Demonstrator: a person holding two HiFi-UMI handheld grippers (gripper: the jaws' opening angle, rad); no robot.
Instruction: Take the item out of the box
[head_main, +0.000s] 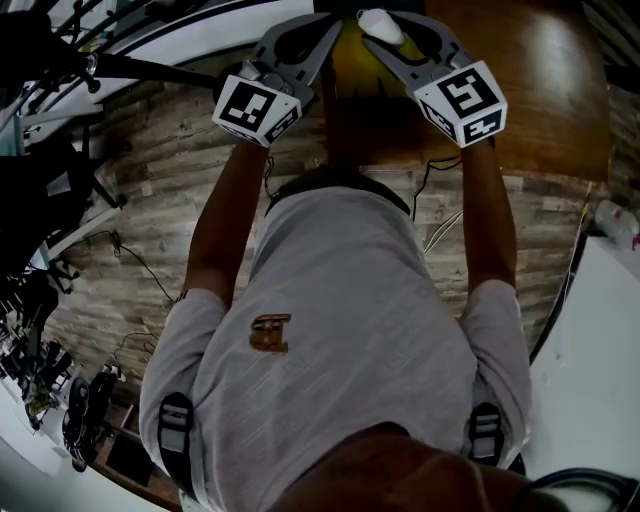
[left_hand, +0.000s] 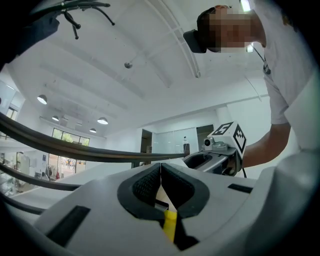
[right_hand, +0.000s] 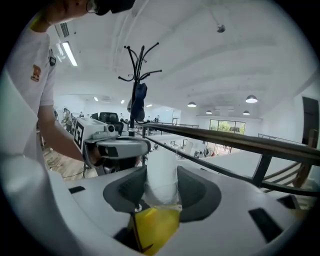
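Note:
Both grippers are raised side by side in front of the person. In the right gripper view my right gripper (right_hand: 162, 192) is shut on a white, plastic-wrapped item (right_hand: 162, 175), which stands up between the pads. The yellow box (right_hand: 155, 227) sits right below it. In the left gripper view my left gripper (left_hand: 161, 175) is shut, with a thin edge of the yellow box (left_hand: 170, 225) pinched between its pads. From the head view the white item (head_main: 380, 25) and the yellow box (head_main: 355, 60) show between the left gripper (head_main: 322, 40) and the right gripper (head_main: 400, 35).
A brown table (head_main: 545, 80) lies beyond the grippers and a white surface (head_main: 600, 340) is at the right. Cables trail over the wood-plank floor (head_main: 150, 170). A black coat stand (right_hand: 140, 75) and dark rails (right_hand: 240, 142) are nearby.

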